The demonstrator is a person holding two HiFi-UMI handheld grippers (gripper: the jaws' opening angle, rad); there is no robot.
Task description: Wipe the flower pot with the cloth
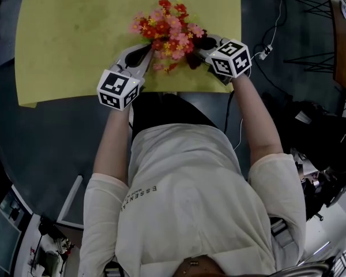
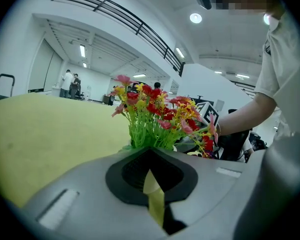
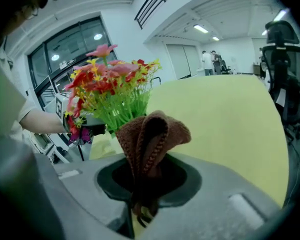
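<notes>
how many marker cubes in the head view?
2. One cube sits left of the flowers, over the yellow mat's near edge; the other sits right of the flowers. None appear hidden.

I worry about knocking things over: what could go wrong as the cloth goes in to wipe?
1. The flowers stand close to the near edge of the mat; a firm push with the cloth might tip them or slide them off it.
2. The cloth is bunched in the right gripper, close beside the stems, and could snag them.
</notes>
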